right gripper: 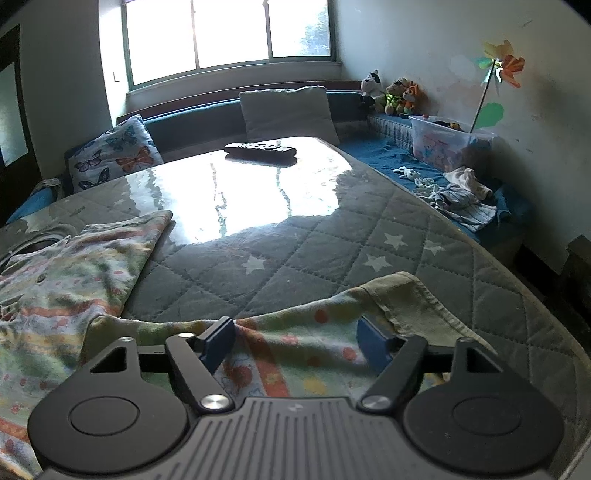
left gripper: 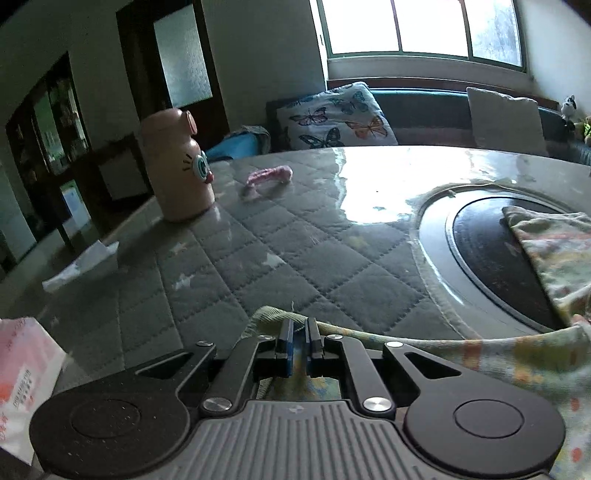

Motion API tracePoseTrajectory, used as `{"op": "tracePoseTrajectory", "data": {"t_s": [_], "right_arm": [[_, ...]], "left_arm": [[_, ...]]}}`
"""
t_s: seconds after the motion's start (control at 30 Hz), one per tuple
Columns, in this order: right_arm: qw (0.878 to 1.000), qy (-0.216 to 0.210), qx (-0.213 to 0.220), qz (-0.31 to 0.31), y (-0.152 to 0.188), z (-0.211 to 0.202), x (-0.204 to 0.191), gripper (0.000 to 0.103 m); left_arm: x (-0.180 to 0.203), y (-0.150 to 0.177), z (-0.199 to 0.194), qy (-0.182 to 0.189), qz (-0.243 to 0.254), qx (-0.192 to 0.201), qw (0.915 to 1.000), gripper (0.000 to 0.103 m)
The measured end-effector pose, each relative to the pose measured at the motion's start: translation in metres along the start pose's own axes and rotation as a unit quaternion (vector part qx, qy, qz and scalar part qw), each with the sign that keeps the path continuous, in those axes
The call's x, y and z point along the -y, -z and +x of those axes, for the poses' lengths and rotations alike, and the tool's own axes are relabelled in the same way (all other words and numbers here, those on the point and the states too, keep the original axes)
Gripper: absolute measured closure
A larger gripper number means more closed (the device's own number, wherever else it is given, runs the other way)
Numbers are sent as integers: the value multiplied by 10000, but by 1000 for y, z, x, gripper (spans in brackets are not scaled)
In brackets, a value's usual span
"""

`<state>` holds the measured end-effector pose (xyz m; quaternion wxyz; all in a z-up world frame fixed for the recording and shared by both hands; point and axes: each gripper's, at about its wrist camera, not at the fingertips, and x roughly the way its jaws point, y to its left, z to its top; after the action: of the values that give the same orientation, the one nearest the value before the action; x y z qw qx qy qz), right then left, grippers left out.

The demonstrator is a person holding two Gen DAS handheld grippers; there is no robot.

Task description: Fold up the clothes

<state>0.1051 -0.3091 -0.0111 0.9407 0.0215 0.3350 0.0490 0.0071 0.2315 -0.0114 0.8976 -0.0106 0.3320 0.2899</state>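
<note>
The left gripper (left gripper: 299,326) pinches the printed garment's (right gripper: 62,288) edge; the right gripper (right gripper: 295,341) stands wide open over its hem on the counter (right gripper: 295,251).

Daylight from the window (right gripper: 229,35) blows out; glare sheets the table (right gripper: 236,199) below it; corners near the window darken, curved; foreground dim.

Soft cloth on a glossy bench

Your printed garment (right gripper: 55,295) looks like matt cotton; the quilted bench (right gripper: 295,258) cover shines under clear film.
</note>
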Motion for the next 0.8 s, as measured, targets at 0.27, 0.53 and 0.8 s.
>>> {"op": "tracePoseTrajectory", "data": {"t_s": [0.27, 0.53, 0.8], "right_arm": [[9999, -94, 92, 84, -3, -10, 0, 27], [9992, -364, 182, 1, 0, -28, -14, 25], [9958, -834, 195, -308, 3, -42, -42, 23]], "left_arm": [[-6, -2, -11, 203, -67, -15, 9998, 89], [33, 11, -64, 1185, 311, 203, 9923, 57], [76, 33, -94, 1821, 819, 297, 9794, 46]]}}
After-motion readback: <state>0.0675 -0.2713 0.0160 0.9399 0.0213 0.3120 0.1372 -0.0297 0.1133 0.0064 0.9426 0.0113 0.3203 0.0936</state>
